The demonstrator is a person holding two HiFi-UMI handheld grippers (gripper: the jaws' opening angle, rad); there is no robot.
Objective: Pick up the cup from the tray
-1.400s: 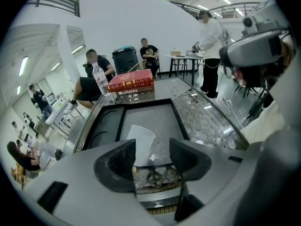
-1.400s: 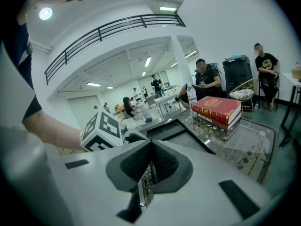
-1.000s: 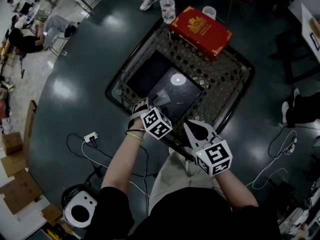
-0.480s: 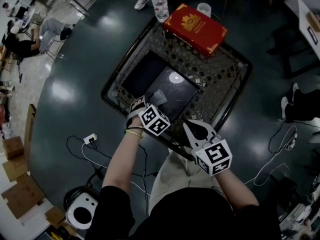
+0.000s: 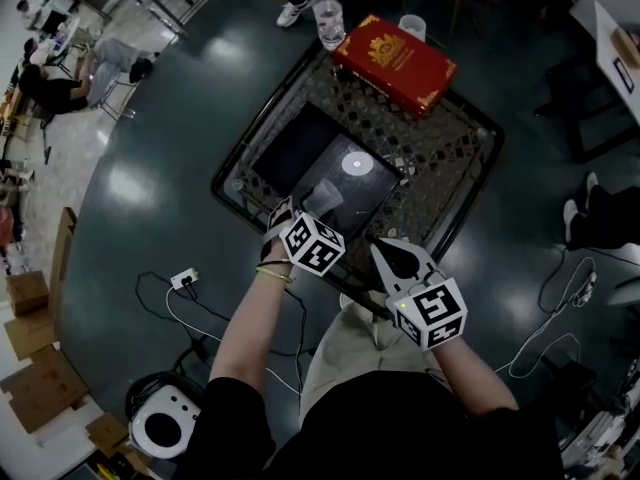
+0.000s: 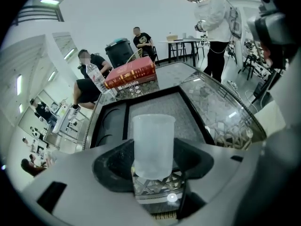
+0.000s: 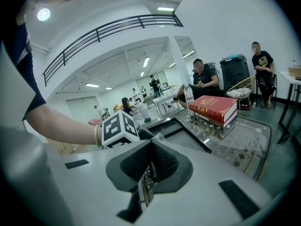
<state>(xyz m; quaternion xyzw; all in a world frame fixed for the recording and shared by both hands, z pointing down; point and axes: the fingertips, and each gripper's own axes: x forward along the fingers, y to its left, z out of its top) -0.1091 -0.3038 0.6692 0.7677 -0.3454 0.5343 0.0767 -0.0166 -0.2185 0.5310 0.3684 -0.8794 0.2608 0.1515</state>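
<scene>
A clear plastic cup [image 6: 153,145] stands upright between the black pads of my left gripper [image 6: 153,160]. The jaws have just been closing and now grip its lower half. In the head view the cup [image 5: 323,197] is at the tip of the left gripper [image 5: 306,214], over the near edge of the black tray [image 5: 290,148]. The tray [image 6: 110,124] lies on a glass table. My right gripper [image 5: 393,259] hovers at the table's near edge, to the right of the left one. Its pads [image 7: 162,161] meet with nothing between them.
A white disc [image 5: 354,163] lies on the tray. At the table's far end are a red box [image 5: 398,63], a water bottle [image 5: 330,16] and a white cup [image 5: 411,26]. Cables [image 5: 180,303] run across the floor. People [image 6: 91,74] sit beyond the table.
The left gripper's jaws have drawn in on the cup, and gripper and cup have shifted slightly. The right gripper has kept still.
</scene>
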